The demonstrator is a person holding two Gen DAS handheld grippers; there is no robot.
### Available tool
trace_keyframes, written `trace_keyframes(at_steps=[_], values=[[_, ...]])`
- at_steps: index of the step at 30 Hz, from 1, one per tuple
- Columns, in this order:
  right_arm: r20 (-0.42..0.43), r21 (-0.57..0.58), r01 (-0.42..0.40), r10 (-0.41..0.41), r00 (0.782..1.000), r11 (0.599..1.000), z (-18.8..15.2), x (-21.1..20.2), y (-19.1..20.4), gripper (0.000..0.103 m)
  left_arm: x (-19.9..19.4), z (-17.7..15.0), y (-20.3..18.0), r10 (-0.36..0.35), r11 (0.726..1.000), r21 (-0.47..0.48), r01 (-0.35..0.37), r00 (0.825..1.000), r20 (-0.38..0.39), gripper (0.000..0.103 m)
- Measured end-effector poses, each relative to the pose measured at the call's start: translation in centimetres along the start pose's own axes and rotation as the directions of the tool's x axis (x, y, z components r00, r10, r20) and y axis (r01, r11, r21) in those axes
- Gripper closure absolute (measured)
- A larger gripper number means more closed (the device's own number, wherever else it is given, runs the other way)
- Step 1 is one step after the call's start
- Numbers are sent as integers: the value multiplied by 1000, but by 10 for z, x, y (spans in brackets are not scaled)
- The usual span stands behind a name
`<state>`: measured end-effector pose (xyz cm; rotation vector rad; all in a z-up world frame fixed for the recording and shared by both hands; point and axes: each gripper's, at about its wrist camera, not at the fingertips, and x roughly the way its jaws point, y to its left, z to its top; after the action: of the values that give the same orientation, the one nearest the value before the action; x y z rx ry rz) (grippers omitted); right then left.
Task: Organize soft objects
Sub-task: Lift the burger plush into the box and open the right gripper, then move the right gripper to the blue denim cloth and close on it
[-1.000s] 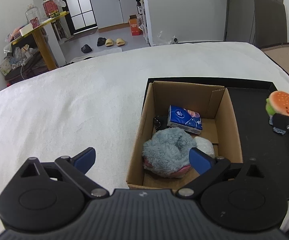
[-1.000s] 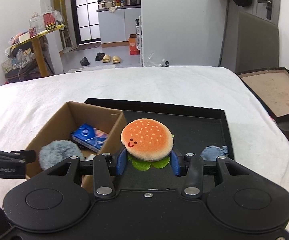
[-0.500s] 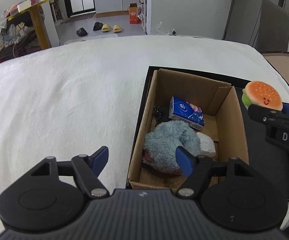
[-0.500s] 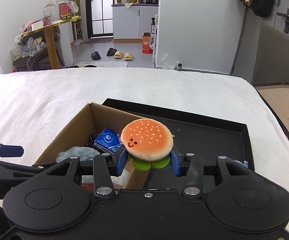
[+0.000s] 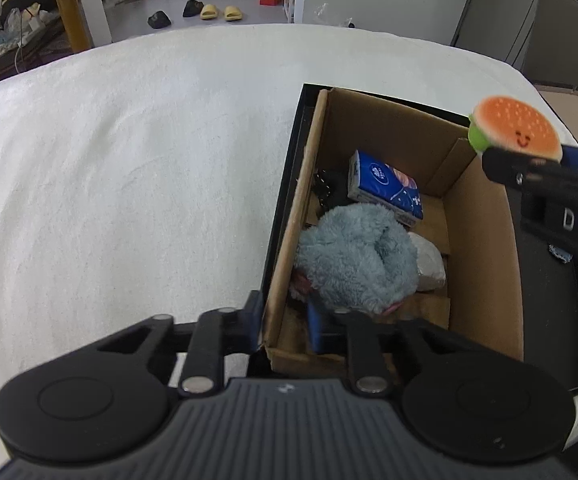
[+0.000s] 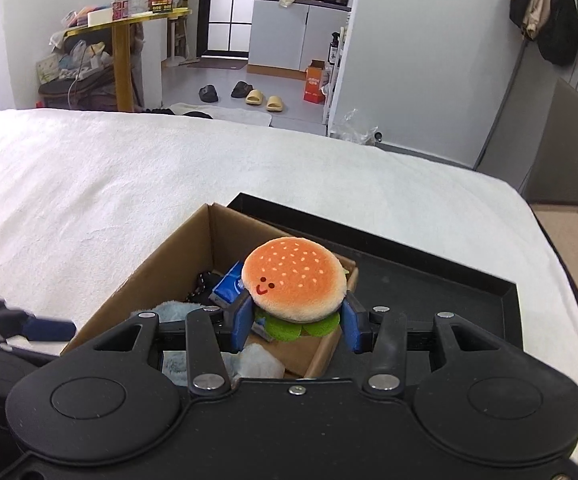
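Observation:
A burger plush (image 6: 295,282) with an orange bun and green lettuce is clamped in my right gripper (image 6: 295,328). It hovers over the right half of the open cardboard box (image 6: 181,256). From the left wrist view the burger plush (image 5: 517,128) hangs above the box's far right corner. My left gripper (image 5: 285,324) straddles the near left wall of the cardboard box (image 5: 277,300); its jaws are closing, one finger outside and one inside, pads against the wall. Inside lie a fluffy grey-blue plush (image 5: 357,256), a blue tissue pack (image 5: 385,186) and a white bundle (image 5: 429,260).
The box stands in a shallow black tray (image 5: 545,320) on a white bed cover (image 5: 129,180). A small blue scrap (image 5: 561,254) lies on the tray to the right of the box. A brown board (image 6: 569,232) sits beyond the bed's right edge.
My left gripper dropped to the box's near left corner and its jaws went from wide apart to closed around the wall. My right gripper carried the burger leftward, over the box.

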<state>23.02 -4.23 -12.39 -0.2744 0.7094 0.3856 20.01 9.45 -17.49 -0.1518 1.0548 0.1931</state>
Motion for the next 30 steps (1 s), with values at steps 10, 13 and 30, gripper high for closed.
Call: trace_keyframes(at_steps=[10,13,30], values=[[9,-61,38,-37,999,997,-2,3,4,42,-6,-1,3,3,1000,-17,-3,1000,15,92],[-1,-46,43,-43,999,998,-9,-1,0,42,-10,-1,1,14,1000,-9,-14,999,30,92],[-31,103,72,-69,997,992,-53,-13,-59,36,-28,-3,-23,107,990,74,-117,985,133,44]])
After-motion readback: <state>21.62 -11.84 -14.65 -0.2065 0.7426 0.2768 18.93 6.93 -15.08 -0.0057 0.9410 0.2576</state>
